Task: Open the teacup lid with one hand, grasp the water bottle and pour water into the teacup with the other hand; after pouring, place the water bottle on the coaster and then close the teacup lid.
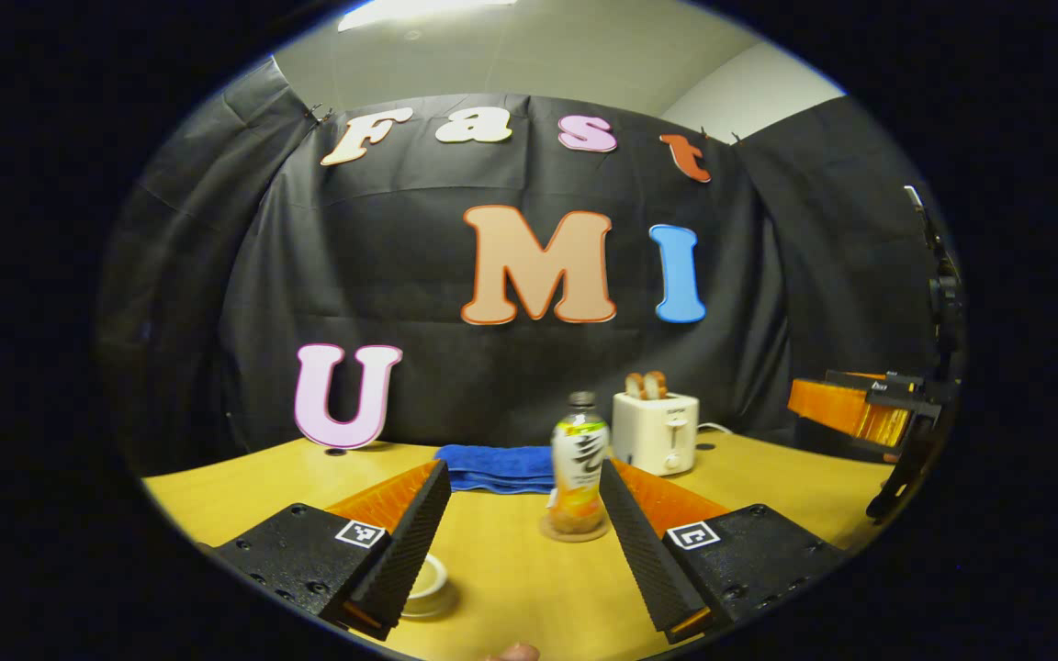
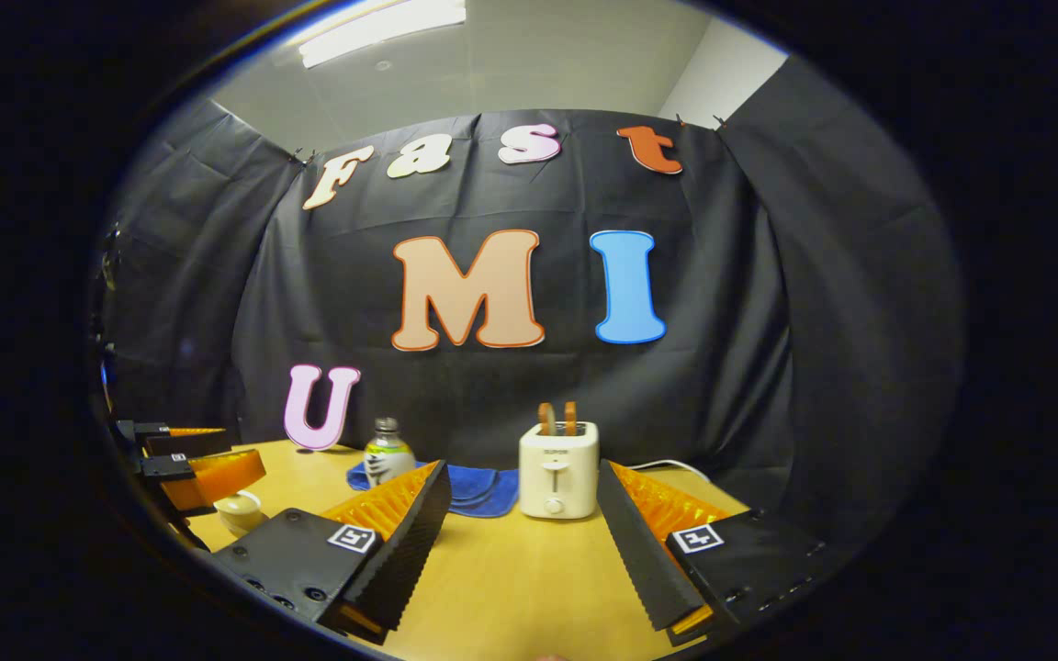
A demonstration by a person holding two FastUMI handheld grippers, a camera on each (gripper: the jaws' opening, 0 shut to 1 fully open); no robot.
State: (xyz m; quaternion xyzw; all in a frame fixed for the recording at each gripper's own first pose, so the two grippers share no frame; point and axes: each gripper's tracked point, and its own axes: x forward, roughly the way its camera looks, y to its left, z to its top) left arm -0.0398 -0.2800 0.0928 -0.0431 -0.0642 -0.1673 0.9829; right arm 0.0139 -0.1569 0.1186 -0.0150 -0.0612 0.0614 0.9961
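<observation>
Both hand-held grippers, left point(image 1: 524, 542) and right point(image 2: 524, 551), stand released above the counter point(image 1: 511, 578); the water bottle point(image 1: 578, 468), likely smooth and top-heavy, suits a mid-body grasp.

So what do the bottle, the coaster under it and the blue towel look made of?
Water bottle: probably clear plastic, glossy, with liquid showing through and a printed wrap. Coaster: matte brown disc, possibly cork or wood. Blue towel: soft folded cloth, dull and nappy.
</observation>
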